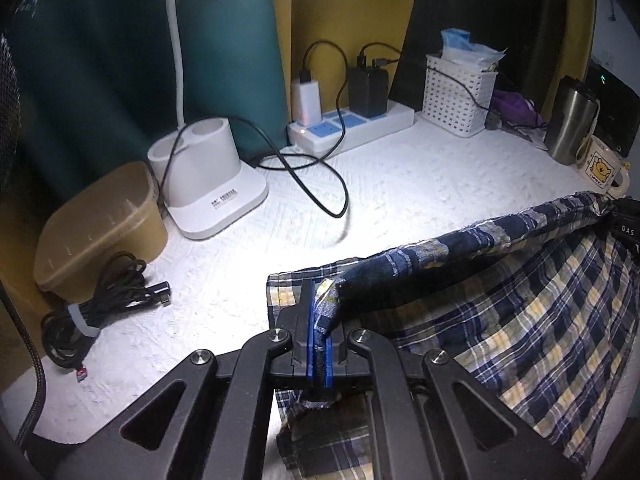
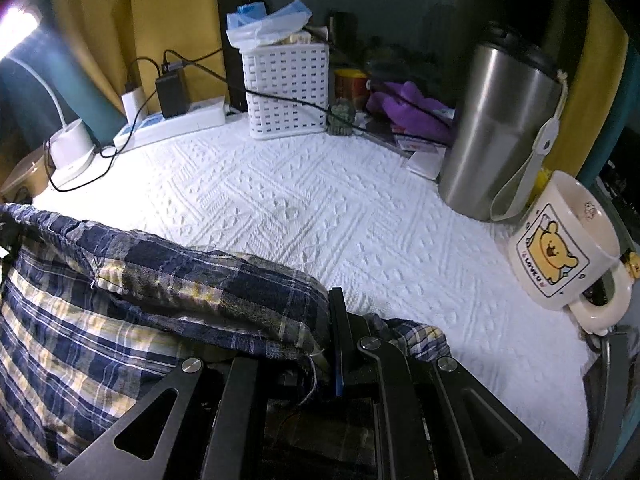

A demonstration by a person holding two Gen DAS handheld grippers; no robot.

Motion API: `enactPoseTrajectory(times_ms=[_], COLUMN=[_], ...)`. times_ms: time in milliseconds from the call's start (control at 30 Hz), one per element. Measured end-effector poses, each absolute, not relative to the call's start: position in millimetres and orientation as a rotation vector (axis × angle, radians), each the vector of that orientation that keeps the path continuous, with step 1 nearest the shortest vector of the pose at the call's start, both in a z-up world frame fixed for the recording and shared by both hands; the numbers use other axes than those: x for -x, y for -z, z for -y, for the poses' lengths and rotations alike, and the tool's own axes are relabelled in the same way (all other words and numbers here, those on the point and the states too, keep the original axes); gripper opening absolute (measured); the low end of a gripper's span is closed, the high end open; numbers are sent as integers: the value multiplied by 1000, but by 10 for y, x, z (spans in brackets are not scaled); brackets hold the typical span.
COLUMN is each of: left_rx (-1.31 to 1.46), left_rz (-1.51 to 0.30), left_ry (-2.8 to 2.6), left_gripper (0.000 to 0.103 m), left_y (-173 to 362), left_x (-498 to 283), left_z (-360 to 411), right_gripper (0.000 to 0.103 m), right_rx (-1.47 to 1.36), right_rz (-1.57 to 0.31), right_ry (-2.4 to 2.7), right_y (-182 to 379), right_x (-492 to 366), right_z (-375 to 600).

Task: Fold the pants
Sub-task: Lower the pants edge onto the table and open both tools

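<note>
The pants (image 1: 520, 300) are blue, white and yellow plaid cloth, lifted above the white textured table cover (image 1: 400, 184). My left gripper (image 1: 320, 312) is shut on one end of the waistband, which stretches taut up to the right. The right gripper shows at the far right of the left wrist view (image 1: 624, 216), holding the other end. In the right wrist view the pants (image 2: 80, 340) hang to the left and my right gripper (image 2: 328, 320) is shut on the bunched waistband; only its right finger (image 2: 340, 320) shows clearly.
Behind stand a white lamp base (image 1: 208, 176), a power strip (image 1: 352, 124) with chargers and cables, a white basket (image 2: 286, 92), a steel tumbler (image 2: 496, 120) and a bear mug (image 2: 560, 244). A tan box (image 1: 100, 228) and coiled cable (image 1: 92, 308) lie at left.
</note>
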State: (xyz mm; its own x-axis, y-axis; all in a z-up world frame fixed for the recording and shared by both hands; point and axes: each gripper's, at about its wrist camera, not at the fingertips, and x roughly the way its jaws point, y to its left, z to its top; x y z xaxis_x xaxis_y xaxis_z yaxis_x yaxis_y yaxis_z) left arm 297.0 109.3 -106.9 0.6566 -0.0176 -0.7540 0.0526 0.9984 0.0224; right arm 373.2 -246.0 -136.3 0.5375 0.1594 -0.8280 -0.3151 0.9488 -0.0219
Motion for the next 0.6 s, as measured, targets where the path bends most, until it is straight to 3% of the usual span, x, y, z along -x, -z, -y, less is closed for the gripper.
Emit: enactPoseTrajectory(times_ms=[433,600], left_rx=[-12,-9], left_rz=[-915,-913], left_ry=[42,-3], left_gripper=[9,23], left_y=[1290,1270], left_x=[-3147,-3159], left_z=[-1199,-1284], right_gripper=[10,10], right_rx=[188,192], right_rz=[-990,-984], right_ry=[-264,-261], right_y=[1466,1465], right_x=[-3855,-3873], right_z=[2411,2413])
